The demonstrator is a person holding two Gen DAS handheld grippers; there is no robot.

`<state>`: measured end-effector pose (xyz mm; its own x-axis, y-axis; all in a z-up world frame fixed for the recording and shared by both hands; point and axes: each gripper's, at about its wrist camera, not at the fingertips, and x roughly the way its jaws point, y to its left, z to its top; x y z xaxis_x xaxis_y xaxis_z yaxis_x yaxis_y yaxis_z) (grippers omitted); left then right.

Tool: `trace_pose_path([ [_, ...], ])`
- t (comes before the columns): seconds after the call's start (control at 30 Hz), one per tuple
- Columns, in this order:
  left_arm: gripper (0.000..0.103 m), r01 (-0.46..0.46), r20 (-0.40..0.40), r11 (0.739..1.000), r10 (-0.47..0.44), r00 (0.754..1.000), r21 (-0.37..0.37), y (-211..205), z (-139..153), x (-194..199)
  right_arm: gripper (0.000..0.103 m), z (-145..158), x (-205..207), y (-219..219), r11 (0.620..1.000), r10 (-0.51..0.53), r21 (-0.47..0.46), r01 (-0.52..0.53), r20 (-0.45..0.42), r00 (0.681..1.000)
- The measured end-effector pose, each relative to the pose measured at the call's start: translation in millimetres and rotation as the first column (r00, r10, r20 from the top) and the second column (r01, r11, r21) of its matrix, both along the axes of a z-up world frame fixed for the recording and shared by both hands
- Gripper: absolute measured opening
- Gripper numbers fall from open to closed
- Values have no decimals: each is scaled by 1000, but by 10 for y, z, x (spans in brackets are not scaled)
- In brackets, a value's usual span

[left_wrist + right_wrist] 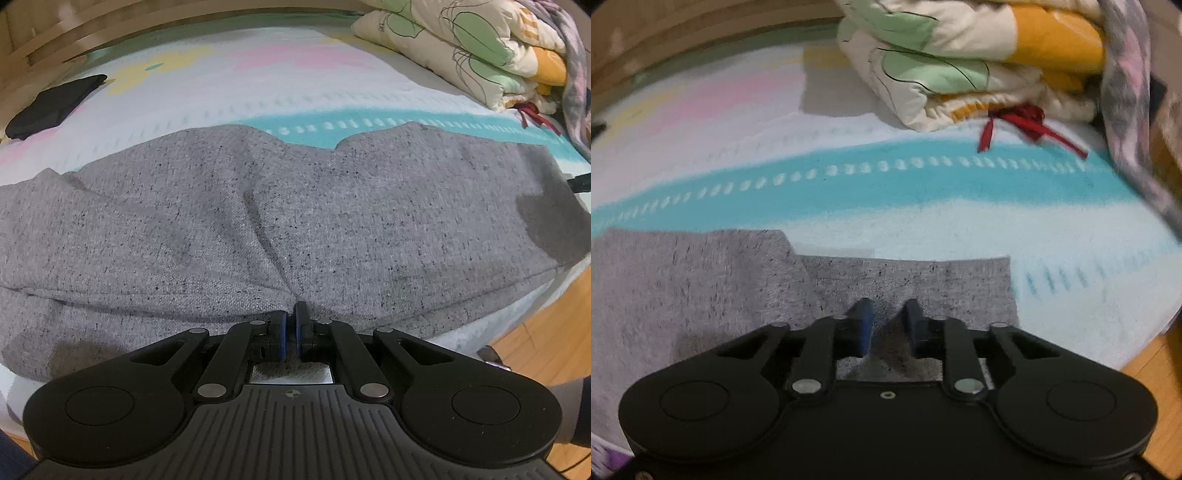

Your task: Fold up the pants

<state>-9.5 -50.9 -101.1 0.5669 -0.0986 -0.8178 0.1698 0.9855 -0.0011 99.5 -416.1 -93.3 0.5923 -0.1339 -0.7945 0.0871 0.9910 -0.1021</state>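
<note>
Grey speckled pants (295, 206) lie spread across the near part of a bed (258, 96), on a pale sheet with a teal band and pink and yellow patches. In the left wrist view they stretch from the left edge almost to the right, creased through the middle, with the near edge hanging toward the front of the bed. The left tongs (290, 317) are pinched together on a fold of that near edge, the blue pads nearly meeting with the grey cloth bunched up between them. In the blurred right wrist view, the right tongs (886, 314) sit low over a squared end of the pants (908, 284), their pads a narrow gap apart with cloth under and between them; whether the pads press on the cloth I cannot tell. At the far right corner of the bed a folded quilt (461, 48) in cream, green and orange is piled up, with a red ribbon (1027, 125) trailing beside it. A dark folded cloth (51, 105) rests at the far left. Wooden floor (546, 332) shows at the lower right.
</note>
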Motion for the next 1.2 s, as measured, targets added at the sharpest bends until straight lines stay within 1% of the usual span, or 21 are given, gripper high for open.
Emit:
trace_pose_path([
  [0.03, 4, 0, 0, 1000, 0, 1000, -1, 1, 2, -1, 8, 14, -15, 38, 999, 18, -40, -18, -7, 1000],
  [0.07, 4, -1, 0, 1000, 1, 1000, -4, 13, 1, 3, 5, 30, -29, 57, 997, 27, -71, -28, -12, 1000],
  [0.1, 4, -4, -1, 1000, 4, 1000, -8, 18, 1, 5, 5, 56, -51, 48, 994, 13, -104, -15, -16, 1000],
  [0.17, 4, -8, -2, 1000, 8, 1000, -14, 23, 3, 10, 5, 83, -79, -80, 986, -85, -145, 82, -15, 996],
  [0.2, 4, -9, -1, 1000, 9, 1000, -14, 20, 5, 12, 5, 82, -82, -187, 981, -140, -140, 136, -25, 990],
  [0.23, 4, -10, -1, 1000, 10, 1000, -13, 17, 6, 11, 5, 74, -71, -323, 977, -194, -100, 188, -45, 980],
  [0.3, 4, -7, -1, 1000, 7, 1000, -13, 21, 13, 5, 5, 56, -45, -458, 970, -243, -34, 241, -62, 968],
  [0.33, 4, -7, -2, 1000, 7, 1000, -17, 31, 19, 2, 6, 49, -36, -445, 968, -249, -37, 247, -60, 967],
  [0.4, 4, -8, -6, 999, 8, 1000, -32, 62, 44, -6, 17, 50, -8, -378, 966, -252, -69, 247, -65, 966],
  [0.43, 4, -7, -4, 999, 6, 1000, -38, 75, 63, -19, 37, 79, 15, -352, 962, -264, -93, 258, -66, 962],
  [0.47, 4, -1, 2, 999, 1, 1000, -40, 87, 90, -38, 52, 129, 22, -325, 954, -285, -114, 278, -55, 957],
  [0.57, 5, 29, 21, 999, -29, 999, -27, 97, 155, -133, 56, 366, 21, -181, 943, -300, -138, 303, 46, 953],
  [0.63, 5, 44, 13, 998, -44, 999, -33, 154, 187, -187, 58, 550, 31, -9, 954, -271, -99, 282, 108, 956],
  [0.73, 5, 34, 2, 998, -34, 999, -54, 293, 242, -258, 61, 741, 105, 339, 982, -184, -8, 187, 144, 972],
  [0.83, 5, -23, 14, 998, 24, 1000, -52, 553, 343, -318, 62, 844, 207, 915, 999, -14, 44, 7, 161, 987],
  [0.9, 5, -78, 17, 995, 79, 997, -55, 773, 413, -327, 63, 844, 266, 1361, 991, 107, 61, -117, 157, 982],
  [0.97, 8, -143, 10, 987, 144, 990, -74, 1018, 473, -293, 63, 813, 296, 1836, 966, 236, 71, -248, 143, 961],
  [1.0, 10, -184, 6, 979, 185, 983, -84, 1161, 499, -258, 63, 791, 286, 2080, 947, 303, 73, -314, 135, 943],
  [1.07, 10, -274, 4, 958, 275, 961, -81, 1451, 550, -139, 63, 744, 210, 2536, 898, 426, 62, -435, 124, 896],
  [1.1, 10, -316, 7, 946, 317, 948, -68, 1588, 574, -71, 63, 716, 143, 2764, 867, 489, 45, -497, 120, 864],
  [1.2, 10, -400, -5, 916, 400, 916, -35, 1939, 627, 163, 62, 618, -126, 3377, 749, 660, -24, -663, 120, 742],
])
